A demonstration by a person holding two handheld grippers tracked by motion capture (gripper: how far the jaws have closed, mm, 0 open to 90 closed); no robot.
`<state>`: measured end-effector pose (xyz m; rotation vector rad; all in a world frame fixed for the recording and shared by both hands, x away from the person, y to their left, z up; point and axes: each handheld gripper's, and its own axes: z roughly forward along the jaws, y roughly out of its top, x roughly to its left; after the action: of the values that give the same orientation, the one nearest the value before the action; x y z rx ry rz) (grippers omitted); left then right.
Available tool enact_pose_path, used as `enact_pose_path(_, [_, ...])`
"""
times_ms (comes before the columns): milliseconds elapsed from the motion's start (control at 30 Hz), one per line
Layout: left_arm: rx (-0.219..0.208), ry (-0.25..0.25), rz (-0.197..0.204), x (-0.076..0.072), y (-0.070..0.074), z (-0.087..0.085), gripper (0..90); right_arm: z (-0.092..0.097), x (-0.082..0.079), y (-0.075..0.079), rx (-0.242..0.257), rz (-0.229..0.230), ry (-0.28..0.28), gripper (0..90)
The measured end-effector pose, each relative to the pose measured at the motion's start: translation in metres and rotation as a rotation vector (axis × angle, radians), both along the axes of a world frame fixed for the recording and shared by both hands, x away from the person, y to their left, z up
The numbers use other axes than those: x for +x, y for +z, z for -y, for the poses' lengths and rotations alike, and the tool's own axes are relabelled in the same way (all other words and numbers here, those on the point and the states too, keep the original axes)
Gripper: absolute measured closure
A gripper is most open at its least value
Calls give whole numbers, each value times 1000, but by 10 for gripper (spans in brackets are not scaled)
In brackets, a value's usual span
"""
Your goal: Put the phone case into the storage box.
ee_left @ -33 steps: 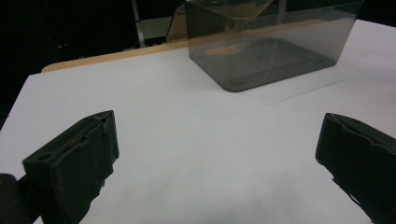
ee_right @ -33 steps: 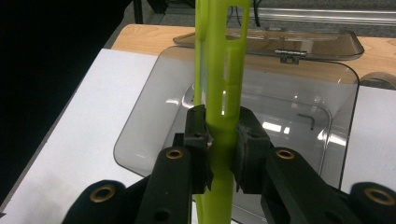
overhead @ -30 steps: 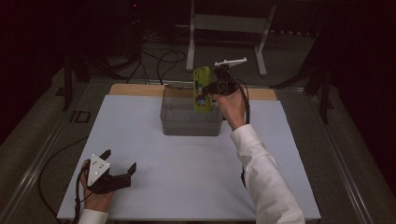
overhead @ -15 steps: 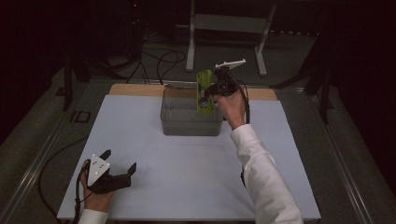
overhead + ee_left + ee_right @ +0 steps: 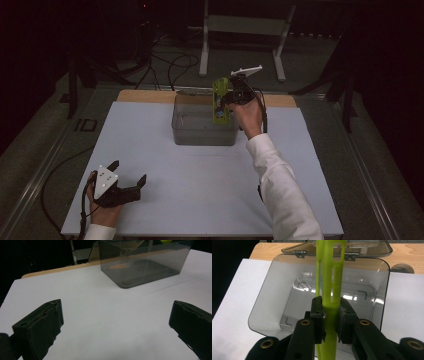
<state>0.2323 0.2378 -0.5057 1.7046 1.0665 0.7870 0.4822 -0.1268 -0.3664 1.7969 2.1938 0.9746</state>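
Right gripper point(image 5: 331, 315): jaws clamped from both sides on a thin yellow-green plastic piece point(image 5: 329, 285), held edge-on and upright. In the high view the same piece point(image 5: 219, 100) hangs over the right end of the clear grey bin point(image 5: 186, 131), at rim level; whether its lower end touches the bin cannot be told. The right gripper point(image 5: 231, 96) sits at the far right of the bin, arm reaching in from the near right.

Bin: open, hinged lid point(image 5: 372, 248) laid back on the far side over the wooden board point(image 5: 145, 96). Bin floor point(image 5: 307, 295) bare where visible.

Left gripper point(image 5: 127, 181): resting near-left on the white bench point(image 5: 200, 180), well apart from the bin. Jaws spread wide, nothing between them; its own view shows bare bench surface point(image 5: 112, 322) between the two pads.
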Motion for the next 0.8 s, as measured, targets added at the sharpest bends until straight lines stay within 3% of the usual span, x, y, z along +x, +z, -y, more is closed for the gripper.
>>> enact_pose_path(800, [1, -1, 2, 0, 0, 0, 0, 6, 7, -14, -4, -36, -35, 775])
